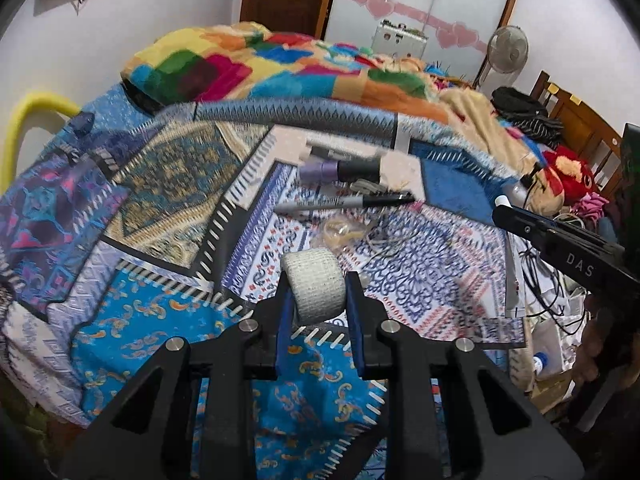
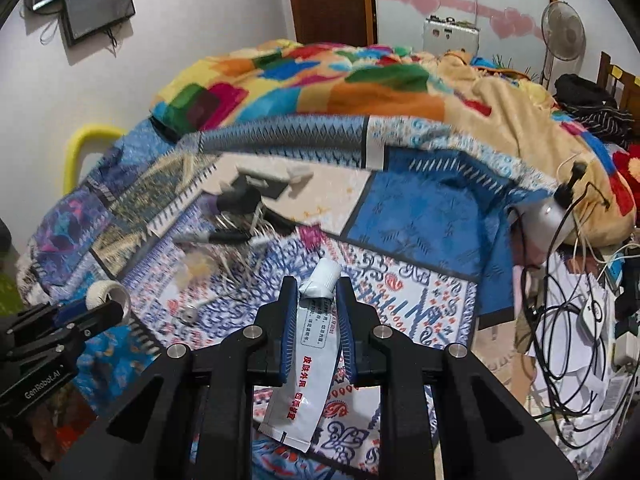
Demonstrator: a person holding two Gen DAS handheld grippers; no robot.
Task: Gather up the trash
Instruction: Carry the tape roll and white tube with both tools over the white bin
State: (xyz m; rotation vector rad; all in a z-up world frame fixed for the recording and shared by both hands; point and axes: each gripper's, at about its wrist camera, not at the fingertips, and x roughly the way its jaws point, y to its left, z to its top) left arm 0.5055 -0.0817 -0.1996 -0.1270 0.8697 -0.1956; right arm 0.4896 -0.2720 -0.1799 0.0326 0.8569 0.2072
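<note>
My left gripper point(image 1: 316, 280) is shut on a white bandage roll point(image 1: 314, 286), held above the patterned bedspread point(image 1: 160, 320); the roll point(image 2: 108, 294) and left gripper point(image 2: 100, 312) also show at the left of the right wrist view. My right gripper point(image 2: 316, 286) is shut on a white ointment tube point(image 2: 308, 352) with red lettering, cap end forward, its flat tail hanging below the fingers. The right gripper point(image 1: 504, 210) reaches in from the right in the left wrist view. On the bed lie a black marker point(image 1: 344, 202), a purple and black cylinder point(image 1: 340, 170), and straw-like scraps point(image 1: 344, 234).
A heaped multicoloured blanket point(image 1: 280, 68) lies across the far side of the bed. Tangled cables and papers point(image 2: 576, 320) crowd the right side. A standing fan point(image 2: 562, 28), a wooden door point(image 2: 328, 0) and a yellow rail point(image 2: 86, 148) stand around the bed.
</note>
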